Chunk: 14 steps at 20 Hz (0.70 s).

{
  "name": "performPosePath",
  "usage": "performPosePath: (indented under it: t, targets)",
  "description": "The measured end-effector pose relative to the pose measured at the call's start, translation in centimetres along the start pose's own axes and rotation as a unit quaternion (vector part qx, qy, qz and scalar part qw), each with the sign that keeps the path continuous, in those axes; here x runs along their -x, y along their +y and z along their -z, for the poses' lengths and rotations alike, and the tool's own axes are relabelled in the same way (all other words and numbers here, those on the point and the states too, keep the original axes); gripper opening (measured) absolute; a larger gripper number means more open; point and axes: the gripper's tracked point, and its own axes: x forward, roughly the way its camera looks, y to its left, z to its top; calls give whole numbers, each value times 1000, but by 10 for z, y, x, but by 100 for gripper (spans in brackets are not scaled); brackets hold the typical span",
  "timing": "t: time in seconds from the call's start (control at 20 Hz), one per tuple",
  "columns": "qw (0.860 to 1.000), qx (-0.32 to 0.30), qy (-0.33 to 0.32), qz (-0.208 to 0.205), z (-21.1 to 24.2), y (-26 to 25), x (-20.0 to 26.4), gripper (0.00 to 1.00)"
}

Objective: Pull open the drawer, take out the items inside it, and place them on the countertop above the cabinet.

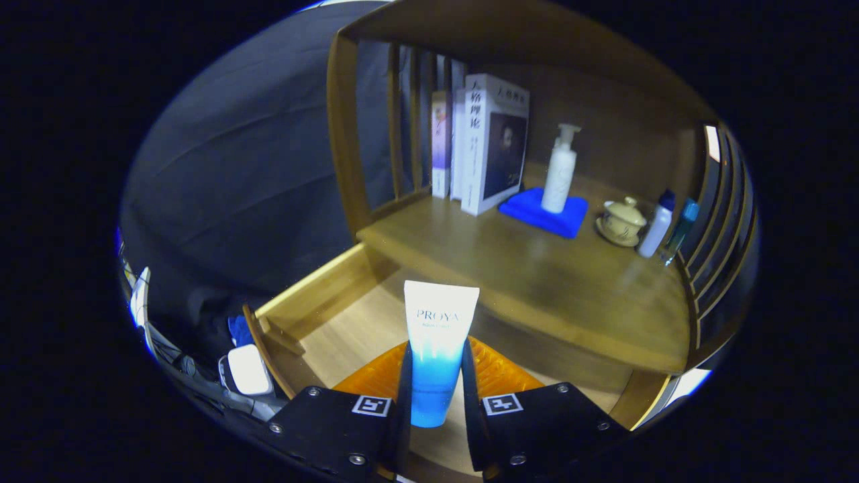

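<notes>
A white-and-blue squeeze tube (437,342) stands upright between my fingers, and my gripper (436,396) is shut on its lower blue part. Below and around it lies the pulled-out wooden drawer (315,295), its pale floor showing beside the tube. Beyond the drawer stretches the wooden countertop (537,275) of the cabinet, under a slatted wooden shelf frame.
On the countertop stand several books (486,144) at the back, a white pump bottle (560,171) on a blue cloth (545,211), a lidded cup on a saucer (623,221), and two small bottles (668,228) by the right slats. A white device (247,369) lies left of the drawer.
</notes>
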Motion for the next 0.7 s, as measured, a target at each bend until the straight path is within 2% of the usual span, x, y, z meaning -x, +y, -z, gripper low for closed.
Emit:
performPosePath:
  t: [0.3,0.7]
  targets:
    - [997,-51,-46,40,-49,-43,-8,35]
    - [983,-151,-43,100,-55,-107,-53,37]
